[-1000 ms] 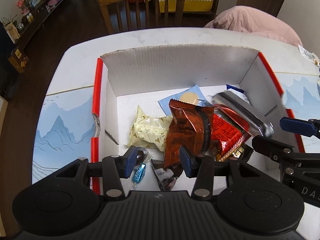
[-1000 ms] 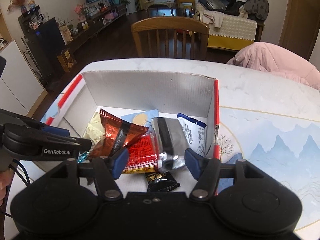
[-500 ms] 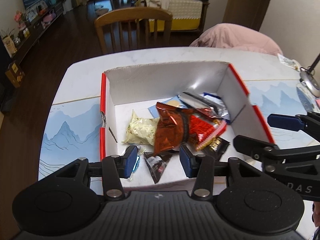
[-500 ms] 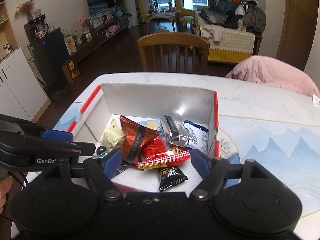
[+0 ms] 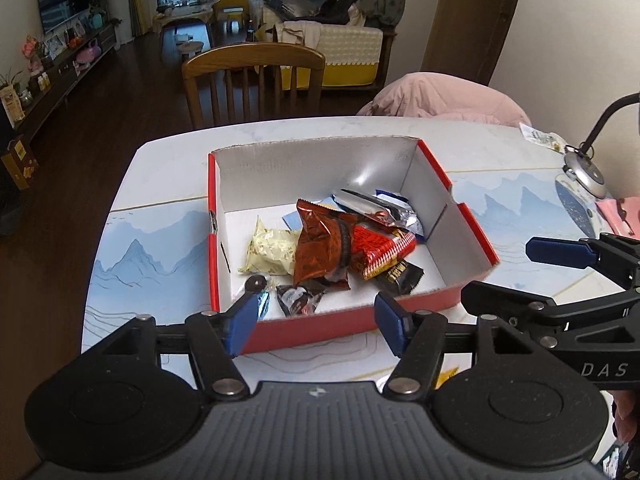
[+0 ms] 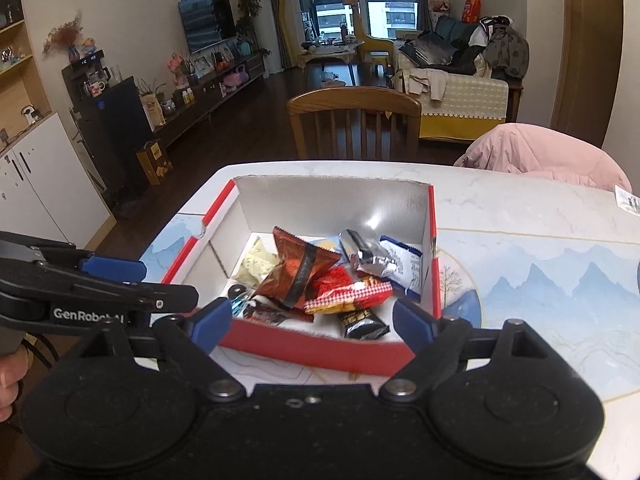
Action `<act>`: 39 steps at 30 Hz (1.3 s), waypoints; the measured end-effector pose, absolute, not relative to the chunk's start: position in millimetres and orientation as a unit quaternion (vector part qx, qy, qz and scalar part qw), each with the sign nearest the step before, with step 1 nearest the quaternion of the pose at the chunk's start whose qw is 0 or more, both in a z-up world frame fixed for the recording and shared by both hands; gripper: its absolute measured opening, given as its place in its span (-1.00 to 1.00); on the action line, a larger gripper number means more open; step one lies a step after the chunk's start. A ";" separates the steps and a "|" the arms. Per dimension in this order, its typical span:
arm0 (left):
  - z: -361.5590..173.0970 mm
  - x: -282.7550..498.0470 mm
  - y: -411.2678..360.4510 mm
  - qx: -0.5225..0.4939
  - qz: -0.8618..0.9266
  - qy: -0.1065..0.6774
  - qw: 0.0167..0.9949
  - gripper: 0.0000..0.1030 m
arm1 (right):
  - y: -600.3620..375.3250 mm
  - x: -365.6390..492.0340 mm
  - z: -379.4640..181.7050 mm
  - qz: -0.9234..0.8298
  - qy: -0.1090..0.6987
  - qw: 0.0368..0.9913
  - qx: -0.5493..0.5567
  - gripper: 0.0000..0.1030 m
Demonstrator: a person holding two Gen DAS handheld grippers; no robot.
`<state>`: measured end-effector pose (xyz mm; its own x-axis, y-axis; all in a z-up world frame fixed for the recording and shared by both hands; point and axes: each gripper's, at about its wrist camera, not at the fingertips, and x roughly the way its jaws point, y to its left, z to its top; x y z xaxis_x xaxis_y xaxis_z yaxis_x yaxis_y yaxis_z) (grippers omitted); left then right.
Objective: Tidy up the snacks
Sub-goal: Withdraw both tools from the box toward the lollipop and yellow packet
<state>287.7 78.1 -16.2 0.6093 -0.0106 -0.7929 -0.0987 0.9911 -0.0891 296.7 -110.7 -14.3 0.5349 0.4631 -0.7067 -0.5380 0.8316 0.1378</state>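
Observation:
A red cardboard box [image 5: 472, 224] [image 6: 312, 350] with a white inside sits on the table and holds several snack packets: a brown-red bag [image 5: 320, 244] [image 6: 298, 276], a red checked packet [image 5: 380, 250] [image 6: 344, 294], a silver packet [image 5: 366, 208] [image 6: 364, 254], a pale yellow packet [image 5: 270, 252], a small black packet [image 5: 400, 276] [image 6: 360, 322]. My left gripper [image 5: 314, 328] hangs above the box's near wall, jaws opening, nothing between them. My right gripper [image 6: 312, 320] is also over the near wall, jaws opening and empty; it appears in the left wrist view [image 5: 516, 276].
A wooden chair [image 5: 254, 80] stands at the table's far side, and a pink padded coat [image 5: 444, 98] lies at the far right. A desk lamp [image 5: 588, 172] and small papers sit on the right of the table. A mountain-print mat [image 5: 140, 256] covers the tabletop.
Both grippers have pulled back and risen away from the box, and both sets of jaws have widened. The silver packet has dropped from the right gripper and now lies among the snacks.

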 end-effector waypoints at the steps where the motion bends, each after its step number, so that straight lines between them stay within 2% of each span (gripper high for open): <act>1: -16.0 283.8 78.6 -0.065 0.024 0.440 0.895 0.24 | -111.0 293.5 -14.1 0.285 0.388 0.875 -0.048 0.71; 5: -16.0 266.6 78.3 -0.067 0.016 0.434 0.898 0.24 | -114.6 278.4 -14.9 0.289 0.388 0.874 -0.046 0.73; 8: -18.0 253.7 77.6 -0.070 0.011 0.431 0.899 0.32 | -118.5 267.5 -16.8 0.290 0.384 0.875 -0.045 0.90; 10: -19.9 244.9 77.3 -0.072 0.010 0.426 0.902 0.38 | -121.0 260.0 -18.0 0.290 0.378 0.878 -0.045 0.91; 15: -26.4 227.6 74.6 -0.071 0.006 0.413 0.908 0.39 | -127.1 244.1 -23.9 0.284 0.379 0.879 -0.045 0.98; 24: -44.3 207.7 70.2 -0.086 -0.002 0.407 0.909 0.44 | -140.3 230.8 -46.3 0.272 0.403 0.873 -0.040 0.99; 39: -97.2 207.0 51.7 -0.090 0.008 0.477 0.874 0.45 | -159.9 240.8 -107.8 0.243 0.479 0.843 -0.015 0.97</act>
